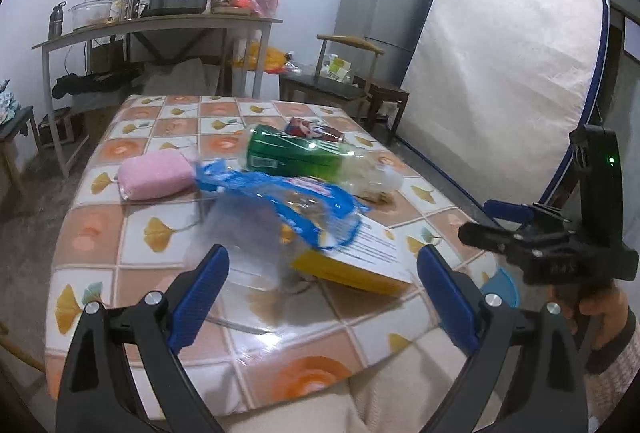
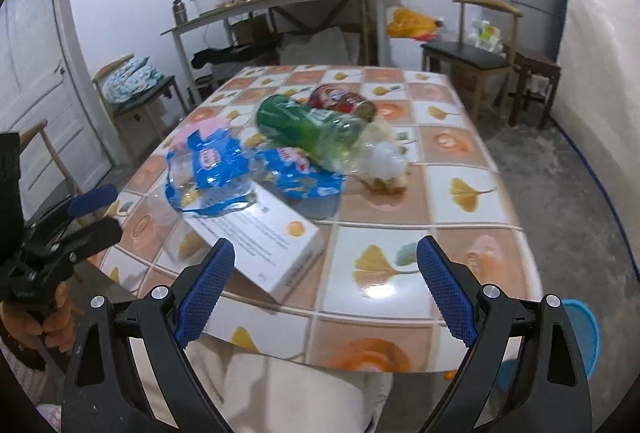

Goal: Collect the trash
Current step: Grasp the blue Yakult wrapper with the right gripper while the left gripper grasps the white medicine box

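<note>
2 tongs, left (image 1: 323, 287), right (image 2: 325, 283), wide (empty)

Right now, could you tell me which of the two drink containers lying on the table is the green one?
The green plastic bottle, the nearer one; the red can lies just behind it, farther from both cameras.

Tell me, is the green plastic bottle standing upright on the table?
No, the green plastic bottle lies on its side on the tiled tablecloth, resting against the blue wrappers.
</note>
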`<state>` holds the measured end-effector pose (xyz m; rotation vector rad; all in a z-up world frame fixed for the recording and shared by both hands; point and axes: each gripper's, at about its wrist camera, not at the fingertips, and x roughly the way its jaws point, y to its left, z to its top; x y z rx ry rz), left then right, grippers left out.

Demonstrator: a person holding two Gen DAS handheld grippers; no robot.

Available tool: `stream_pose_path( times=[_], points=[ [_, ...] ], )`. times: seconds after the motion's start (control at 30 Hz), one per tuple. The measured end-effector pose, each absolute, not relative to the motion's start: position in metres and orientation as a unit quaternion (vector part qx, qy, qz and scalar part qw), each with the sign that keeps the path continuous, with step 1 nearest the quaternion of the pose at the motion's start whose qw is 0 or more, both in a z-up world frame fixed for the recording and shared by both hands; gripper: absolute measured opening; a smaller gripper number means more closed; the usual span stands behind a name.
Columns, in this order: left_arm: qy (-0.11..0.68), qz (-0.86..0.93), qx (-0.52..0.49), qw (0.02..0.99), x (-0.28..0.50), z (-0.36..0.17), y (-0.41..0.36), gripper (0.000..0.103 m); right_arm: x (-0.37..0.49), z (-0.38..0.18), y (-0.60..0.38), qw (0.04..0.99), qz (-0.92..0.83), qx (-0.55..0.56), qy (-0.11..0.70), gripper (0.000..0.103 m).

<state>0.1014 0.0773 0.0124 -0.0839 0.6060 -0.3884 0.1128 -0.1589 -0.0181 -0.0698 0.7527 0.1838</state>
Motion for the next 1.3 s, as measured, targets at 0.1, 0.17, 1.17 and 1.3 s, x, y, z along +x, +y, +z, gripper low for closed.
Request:
stream_pose_path(
  times=[0.1,0.17,1.17,1.3],
  points=[
    [0.292,-0.186,-0.035,0.937,0.109,0.014,0.083,0.093,0.119,-0.022,-0.149,0.921,0.102,-0.034,0.374,0.088],
    [0.292,-0.187,-0.036,0.937,0.117,0.016,0.086,0.093,0.124,-0.025,-0.143,0.92,0.109,-0.035,0.376,0.088],
    [0.343,-0.201,-0.067,0.915,0.164,-0.023,0.096,0.049,0.305,-0.074,-0.099,0.73,0.225,0.17,0.622,0.09],
    [0.346,-0.206,-0.069,0.913,0.165,-0.025,0.093,0.047,0.311,-0.078,-0.101,0.726,0.214,0.177,0.63,0.07]
  ],
)
